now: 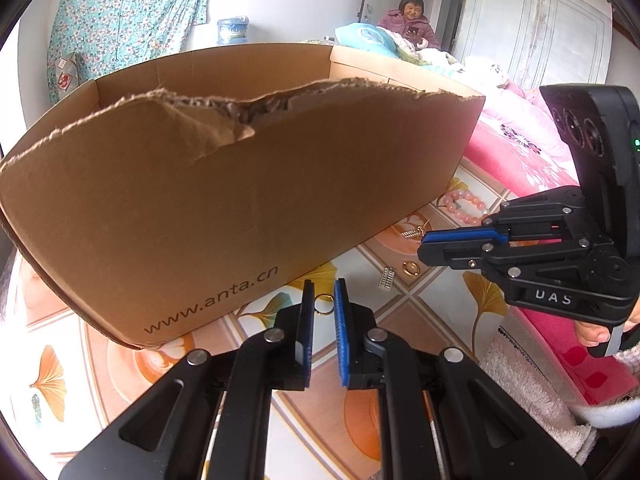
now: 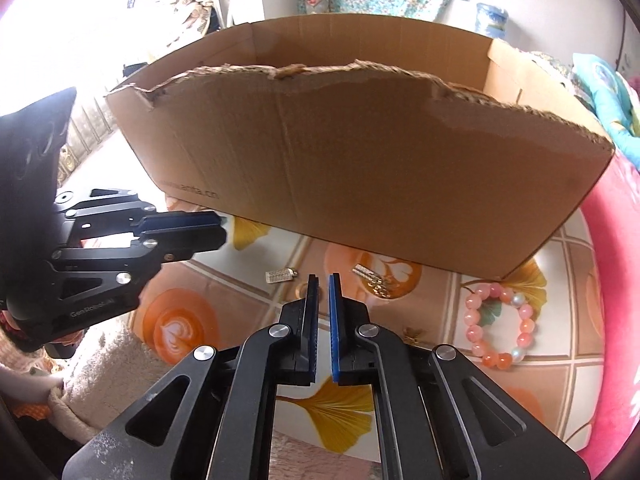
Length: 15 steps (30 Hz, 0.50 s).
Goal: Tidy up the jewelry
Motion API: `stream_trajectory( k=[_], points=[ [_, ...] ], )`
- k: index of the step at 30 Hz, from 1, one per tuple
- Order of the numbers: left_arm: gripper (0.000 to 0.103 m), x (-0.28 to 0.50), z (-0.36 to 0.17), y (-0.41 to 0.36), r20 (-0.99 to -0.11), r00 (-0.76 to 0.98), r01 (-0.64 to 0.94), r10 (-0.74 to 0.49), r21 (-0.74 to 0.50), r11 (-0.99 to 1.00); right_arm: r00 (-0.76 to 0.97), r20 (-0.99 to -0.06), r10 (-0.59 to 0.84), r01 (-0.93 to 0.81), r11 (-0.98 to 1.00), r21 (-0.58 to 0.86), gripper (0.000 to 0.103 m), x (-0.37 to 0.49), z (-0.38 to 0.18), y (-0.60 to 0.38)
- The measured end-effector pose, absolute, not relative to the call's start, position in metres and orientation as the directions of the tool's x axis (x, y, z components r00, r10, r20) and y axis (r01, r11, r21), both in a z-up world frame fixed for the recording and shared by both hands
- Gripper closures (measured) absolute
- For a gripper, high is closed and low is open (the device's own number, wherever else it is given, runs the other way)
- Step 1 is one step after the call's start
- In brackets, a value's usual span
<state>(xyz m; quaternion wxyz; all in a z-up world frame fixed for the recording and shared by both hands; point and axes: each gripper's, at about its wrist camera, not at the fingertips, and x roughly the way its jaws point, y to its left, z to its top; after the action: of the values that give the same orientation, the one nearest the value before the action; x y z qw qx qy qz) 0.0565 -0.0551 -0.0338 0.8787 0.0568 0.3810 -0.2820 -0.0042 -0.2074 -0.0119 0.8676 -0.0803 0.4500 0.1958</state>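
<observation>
My left gripper [image 1: 323, 290] is shut on a small gold ring [image 1: 323, 305], right in front of the torn cardboard box [image 1: 240, 184]. In the right wrist view the left gripper [image 2: 219, 228] hovers at the box's [image 2: 360, 168] near left corner. My right gripper [image 2: 323, 280] is shut with nothing visible between its pads. It hangs over the table [image 2: 240, 280], and the left wrist view shows the right gripper [image 1: 423, 244] above a loose gold ring [image 1: 411, 268]. A silver charm [image 2: 278, 276], a gold-and-silver earring [image 2: 372, 276] and a pink bead bracelet [image 2: 471, 303] lie in front of the box.
The table wears a cloth with a ginkgo-leaf pattern [image 1: 440, 320]. Pink bedding [image 1: 520, 160] borders it on the right, with a white fluffy cloth [image 1: 532, 392] at its near edge. A person [image 1: 412, 28] sits far behind the box. A hand [image 1: 596, 332] holds the right gripper's handle.
</observation>
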Motion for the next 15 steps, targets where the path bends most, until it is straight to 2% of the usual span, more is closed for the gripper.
stream_trajectory(
  k=[9, 15],
  points=[
    [0.094, 0.058, -0.035, -0.057, -0.703, 0.548, 0.538, -0.453, -0.119, 0.835, 0.485, -0.823, 0.296, -0.468, 0.883, 0.042, 0.098, -0.010, -0.011, -0.190],
    [0.094, 0.058, -0.035, -0.056, -0.702, 0.548, 0.537, -0.455, -0.121, 0.835, 0.514, -0.808, 0.287, -0.493, 0.870, -0.005, 0.095, -0.012, -0.004, -0.184]
  ],
)
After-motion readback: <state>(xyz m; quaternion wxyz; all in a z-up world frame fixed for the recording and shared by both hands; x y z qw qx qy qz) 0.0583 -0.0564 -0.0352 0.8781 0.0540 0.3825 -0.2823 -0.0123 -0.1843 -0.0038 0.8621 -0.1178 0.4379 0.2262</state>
